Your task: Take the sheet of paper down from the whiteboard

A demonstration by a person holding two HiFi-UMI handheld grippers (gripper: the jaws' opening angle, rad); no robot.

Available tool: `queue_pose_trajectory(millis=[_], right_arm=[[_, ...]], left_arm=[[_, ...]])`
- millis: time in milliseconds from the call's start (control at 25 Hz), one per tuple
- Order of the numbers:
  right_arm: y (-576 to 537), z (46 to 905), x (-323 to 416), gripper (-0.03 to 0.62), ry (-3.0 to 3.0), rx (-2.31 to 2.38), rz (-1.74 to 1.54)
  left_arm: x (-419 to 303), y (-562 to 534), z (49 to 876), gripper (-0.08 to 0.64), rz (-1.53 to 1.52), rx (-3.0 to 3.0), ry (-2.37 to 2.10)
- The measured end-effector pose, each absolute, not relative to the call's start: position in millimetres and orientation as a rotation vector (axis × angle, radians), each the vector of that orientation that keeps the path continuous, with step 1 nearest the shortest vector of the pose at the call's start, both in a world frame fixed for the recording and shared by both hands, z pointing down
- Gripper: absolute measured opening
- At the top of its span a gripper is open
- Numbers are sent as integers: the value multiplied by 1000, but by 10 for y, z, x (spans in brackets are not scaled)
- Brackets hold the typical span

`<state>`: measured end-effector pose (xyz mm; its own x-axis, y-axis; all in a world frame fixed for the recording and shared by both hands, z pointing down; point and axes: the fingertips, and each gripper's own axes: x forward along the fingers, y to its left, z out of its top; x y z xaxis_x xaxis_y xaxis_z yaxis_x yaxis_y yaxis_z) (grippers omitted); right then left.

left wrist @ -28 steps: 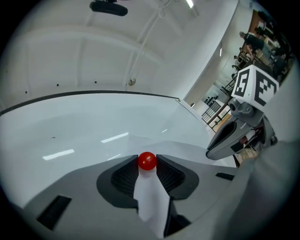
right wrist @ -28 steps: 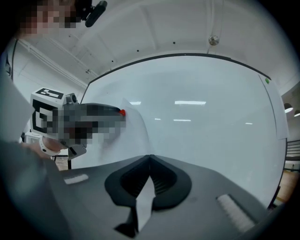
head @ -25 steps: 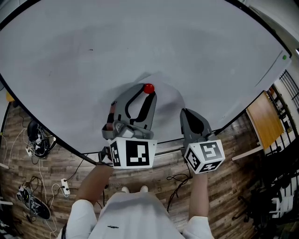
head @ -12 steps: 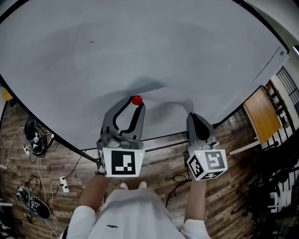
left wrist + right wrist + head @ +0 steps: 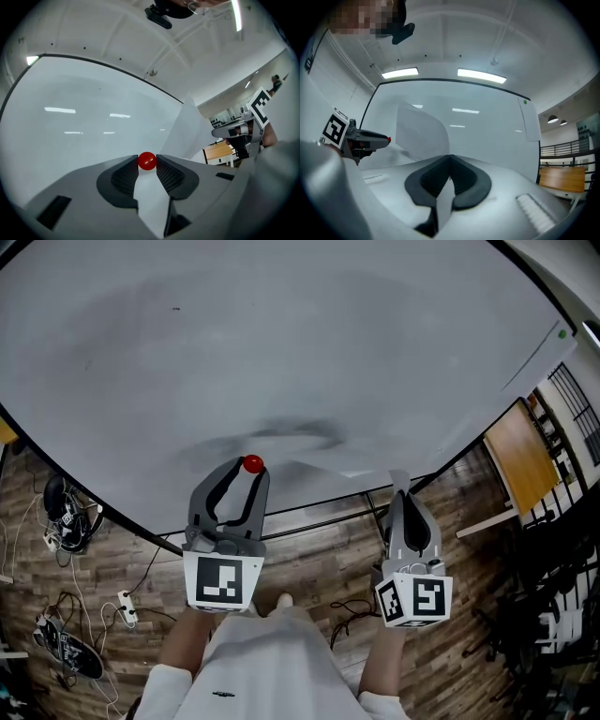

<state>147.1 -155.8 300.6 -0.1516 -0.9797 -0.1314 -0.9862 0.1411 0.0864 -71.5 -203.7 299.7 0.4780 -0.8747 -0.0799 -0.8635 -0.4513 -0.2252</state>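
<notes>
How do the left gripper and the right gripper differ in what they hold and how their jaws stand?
The left gripper pinches a red magnet at its tips; the right gripper clamps the sheet of paper. The left gripper's jaws stand apart around the magnet; the right gripper's nearly meet. Both grip something and face the whiteboard.

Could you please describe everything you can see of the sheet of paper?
The sheet is plain white, thin and blank. It bows out in front of the whiteboard, one edge pinched in the shut right hand-held gripper. The left hand-held gripper, shut on a red ball, is beside it; contact there is unclear.
</notes>
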Motion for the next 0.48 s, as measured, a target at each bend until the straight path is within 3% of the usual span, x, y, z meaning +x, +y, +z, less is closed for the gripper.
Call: queue_pose_trajectory(millis=[480], right_arm=[[-1142, 3351, 1587, 9, 2235, -2128, 223]], left_arm=[[-941, -1872, 3385, 121, -60, -2617, 1541]])
